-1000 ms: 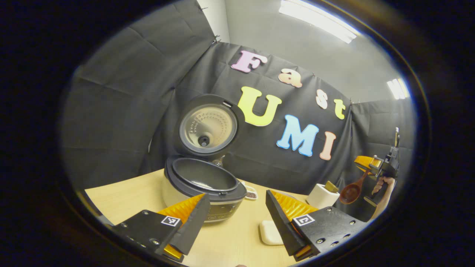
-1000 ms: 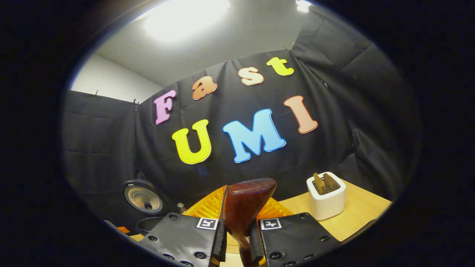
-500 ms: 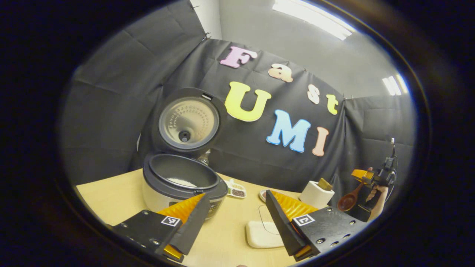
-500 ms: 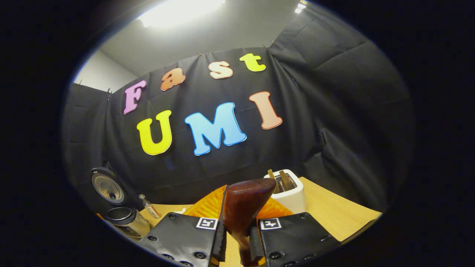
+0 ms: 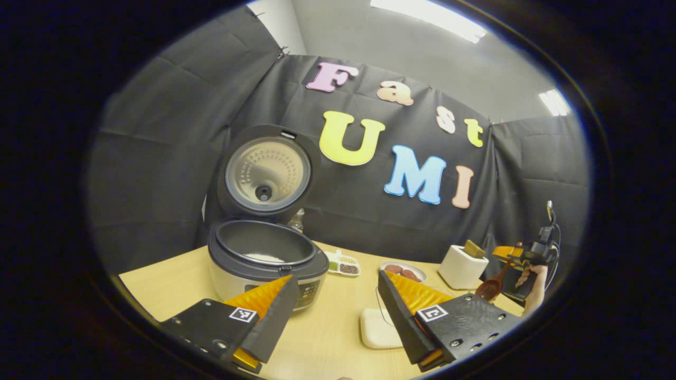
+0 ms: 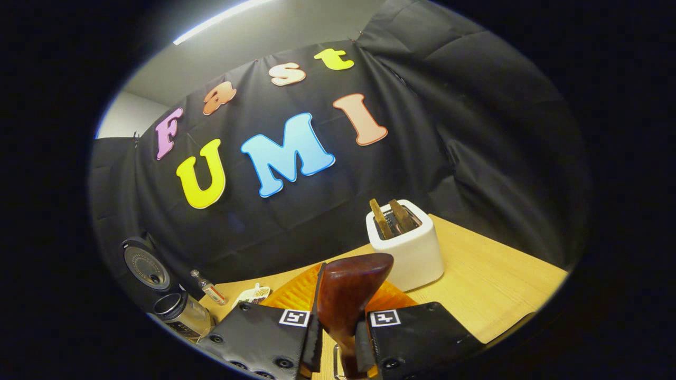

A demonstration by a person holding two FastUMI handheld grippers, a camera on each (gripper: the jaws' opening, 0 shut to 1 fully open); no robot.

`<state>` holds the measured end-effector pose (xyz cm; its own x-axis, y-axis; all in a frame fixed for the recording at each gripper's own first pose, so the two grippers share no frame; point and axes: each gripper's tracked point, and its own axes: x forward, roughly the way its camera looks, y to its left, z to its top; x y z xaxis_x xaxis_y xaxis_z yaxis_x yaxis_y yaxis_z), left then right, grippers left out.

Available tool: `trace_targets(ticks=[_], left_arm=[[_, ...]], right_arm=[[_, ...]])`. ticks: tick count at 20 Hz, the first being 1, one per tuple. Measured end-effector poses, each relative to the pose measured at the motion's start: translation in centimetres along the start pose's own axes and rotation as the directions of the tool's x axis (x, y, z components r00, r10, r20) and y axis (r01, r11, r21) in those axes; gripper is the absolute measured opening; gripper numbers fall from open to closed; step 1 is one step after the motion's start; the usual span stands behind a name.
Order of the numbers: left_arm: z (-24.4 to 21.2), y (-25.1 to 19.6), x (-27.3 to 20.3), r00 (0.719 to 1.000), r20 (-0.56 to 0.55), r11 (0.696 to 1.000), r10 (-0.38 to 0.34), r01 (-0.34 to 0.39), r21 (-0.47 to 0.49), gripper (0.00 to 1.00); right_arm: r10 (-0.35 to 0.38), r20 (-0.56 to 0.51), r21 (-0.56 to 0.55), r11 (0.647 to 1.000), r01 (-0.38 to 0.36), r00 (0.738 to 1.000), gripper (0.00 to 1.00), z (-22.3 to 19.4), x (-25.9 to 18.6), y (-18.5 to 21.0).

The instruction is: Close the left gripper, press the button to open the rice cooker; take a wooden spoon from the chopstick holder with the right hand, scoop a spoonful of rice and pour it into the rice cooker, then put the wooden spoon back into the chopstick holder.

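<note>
The rice cooker (image 5: 266, 261) stands on the table with its lid (image 5: 264, 171) raised upright; a little white rice lies in its pot. My left gripper (image 5: 334, 309) hovers open in front of it, holding nothing. My right gripper (image 6: 338, 316) is shut on the dark wooden spoon (image 6: 348, 293), bowl end pointing forward. From the left gripper view, the right gripper (image 5: 520, 256) and the spoon (image 5: 491, 287) hang at the far right beside the white chopstick holder (image 5: 462, 266). In the right gripper view the chopstick holder (image 6: 406, 248) stands just ahead, with wooden utensils in it.
A divided dish of grains (image 5: 343, 263) and a plate with dark red pieces (image 5: 404, 271) sit behind the cooker's right side. A white pad (image 5: 377, 335) lies on the table near my left gripper. A small bottle (image 6: 208, 287) stands by the cloth wall.
My right gripper with the spoon has come lower and nearer to the chopstick holder. My left gripper has drawn back from the cooker and turned a little.
</note>
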<state>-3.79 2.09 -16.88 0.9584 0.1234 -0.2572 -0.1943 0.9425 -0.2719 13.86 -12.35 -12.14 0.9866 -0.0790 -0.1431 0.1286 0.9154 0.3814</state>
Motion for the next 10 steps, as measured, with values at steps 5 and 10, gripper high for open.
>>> trace_targets(ticks=[5,10], left_arm=[[-0.4,0.8,-0.1,1.000,-0.013,0.999,0.027,-0.028,-0.019,0.94],[1.1,1.6,-0.3,0.998,0.027,0.997,0.062,-0.061,-0.044,0.94]], right_arm=[[-0.044,-0.060,0.006,0.999,0.045,0.997,0.28,-3.0,1.6,-1.6],[-0.016,-0.111,0.034,0.999,0.020,0.994,0.30,-5.1,1.6,-1.1]])
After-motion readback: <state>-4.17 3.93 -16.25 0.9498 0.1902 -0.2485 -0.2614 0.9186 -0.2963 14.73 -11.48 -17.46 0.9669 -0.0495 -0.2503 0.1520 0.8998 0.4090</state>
